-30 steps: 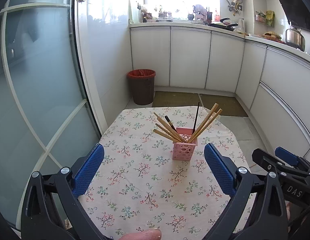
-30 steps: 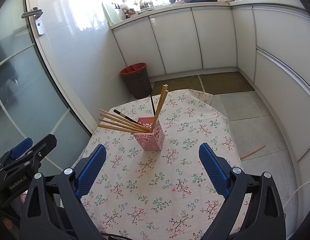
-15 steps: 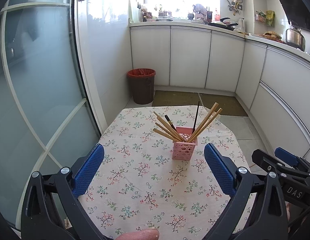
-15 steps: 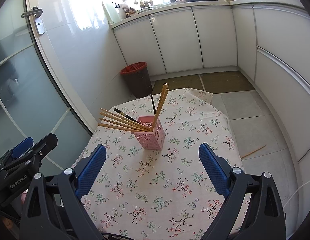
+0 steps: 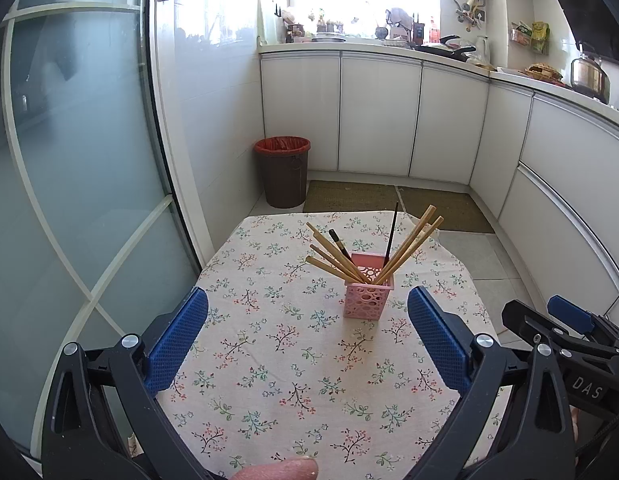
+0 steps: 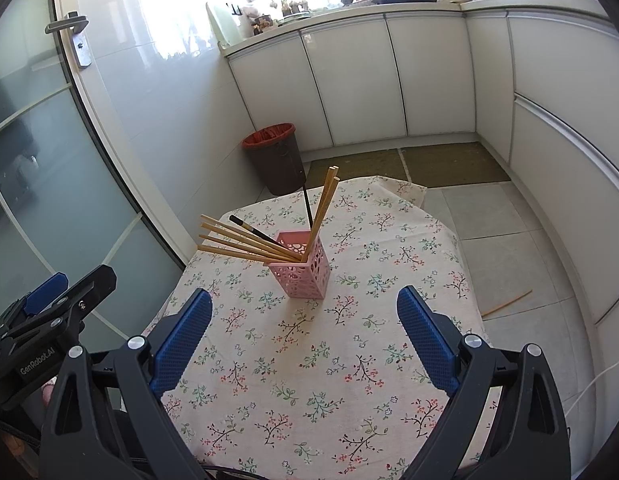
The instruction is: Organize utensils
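Pink perforated holder (image 5: 368,295) stands upright near the middle of the floral tablecloth (image 5: 293,380). All chopsticks on the table are in it: a fan of wooden chopsticks (image 5: 335,258) leaning left, a pair leaning right (image 5: 413,242), and two black chopsticks (image 5: 391,229), one nearly upright, one slanted left. No utensil lies loose on the cloth.

Left gripper (image 5: 307,340): fingers spread wide, nothing between the blue pads, hovering above the near edge of the table, short of the holder. Right gripper (image 6: 305,332): same, fingers wide apart and empty, holder ahead and slightly left of centre.

One wooden stick (image 6: 505,303) lies on the floor tiles to the right of the table, seen in the right wrist view only. Likely a dropped chopstick; can't confirm.

Judgement: the table part looks finished or close to it. If the step in hand is the stray stick, the right gripper is the nearer one.
- Approach it across its length, pinch near the middle so it doesn't pivot.
- Thin stick on hard tile: pads need to reach almost to the floor.
- Feed it into the holder tip-down through the open centre, clear of the leaning bundle; the holder looks light and could tip if nudged.
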Demonstrator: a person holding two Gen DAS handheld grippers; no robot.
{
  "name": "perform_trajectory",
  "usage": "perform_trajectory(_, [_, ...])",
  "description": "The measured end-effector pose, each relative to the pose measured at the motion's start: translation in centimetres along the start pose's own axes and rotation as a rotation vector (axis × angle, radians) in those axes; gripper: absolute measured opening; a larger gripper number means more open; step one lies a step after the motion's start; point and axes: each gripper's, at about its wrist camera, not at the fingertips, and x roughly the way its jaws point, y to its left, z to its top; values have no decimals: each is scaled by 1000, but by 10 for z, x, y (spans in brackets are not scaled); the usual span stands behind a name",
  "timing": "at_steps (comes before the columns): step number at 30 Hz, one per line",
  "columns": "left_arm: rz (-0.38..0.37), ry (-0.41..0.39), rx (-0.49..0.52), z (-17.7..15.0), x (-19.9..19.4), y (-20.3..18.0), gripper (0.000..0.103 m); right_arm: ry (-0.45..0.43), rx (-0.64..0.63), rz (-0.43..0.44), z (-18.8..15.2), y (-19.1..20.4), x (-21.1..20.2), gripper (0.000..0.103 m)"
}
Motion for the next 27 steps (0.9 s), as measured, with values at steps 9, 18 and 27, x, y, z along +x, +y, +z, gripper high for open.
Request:
perform_trajectory(9, [2,9,-2,-1,-1,-1,96,2,-2,2,-1,1,0,91])
perform_trajectory(18, [-10,24,-5,-2,4,-3,80,6,3,4,-2,0,0,91])
perform_trajectory(27, [-23,8,2,-2,1,-6,83,7,1,5,-2,-1,-1,91])
